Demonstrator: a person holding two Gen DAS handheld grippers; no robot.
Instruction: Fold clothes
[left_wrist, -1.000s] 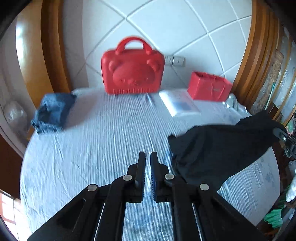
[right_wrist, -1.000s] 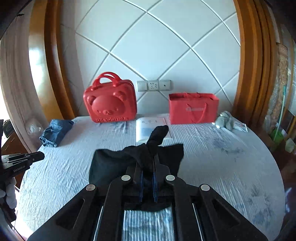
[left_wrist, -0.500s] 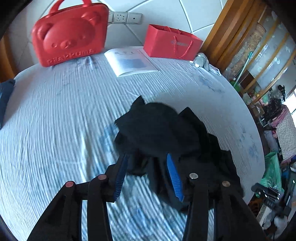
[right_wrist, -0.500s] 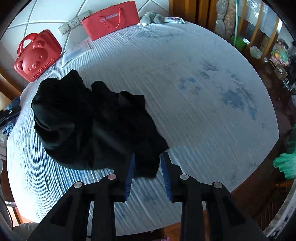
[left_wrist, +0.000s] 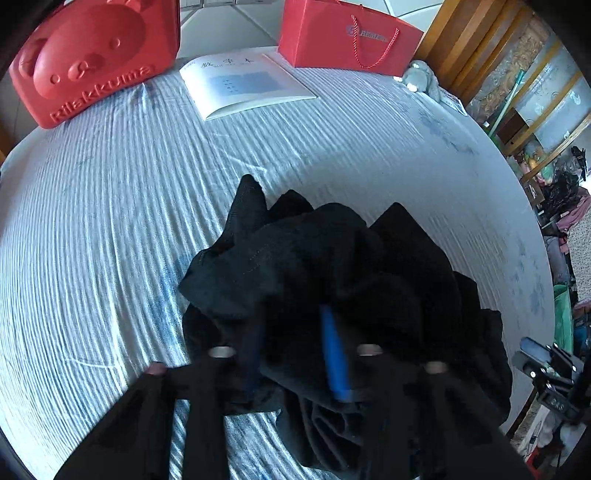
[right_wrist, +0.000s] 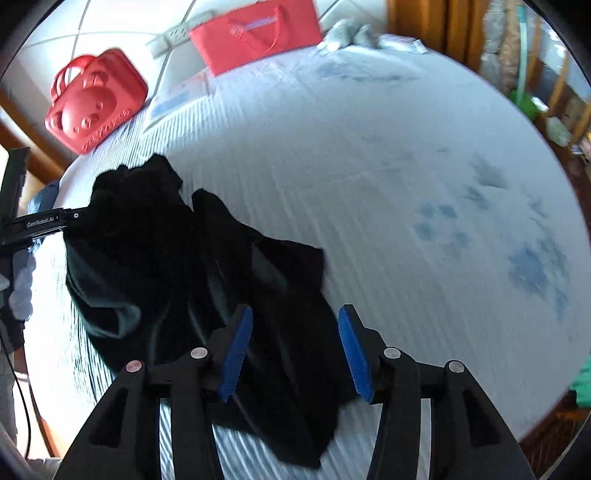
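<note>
A crumpled black garment (left_wrist: 332, 266) lies in a heap on the striped blue-white bed (left_wrist: 110, 221). My left gripper (left_wrist: 291, 350) is open, low over the heap's near edge, with cloth between its blue pads. My right gripper (right_wrist: 291, 347) is open with its jaws wide apart, just above the garment's (right_wrist: 192, 280) near right edge. The left gripper also shows at the far left of the right wrist view (right_wrist: 40, 223), at the heap's left side.
A red bear-face case (left_wrist: 88, 62), a white booklet (left_wrist: 243, 83), a red paper bag (left_wrist: 347, 37) and a grey soft toy (left_wrist: 421, 74) sit along the back of the bed. Folded blue jeans (right_wrist: 40, 195) lie at the left edge. Clutter stands beyond the right edge.
The right gripper let go of the garment, which dropped in a heap on the bed, and has opened wider. The left gripper opened and came down onto the heap.
</note>
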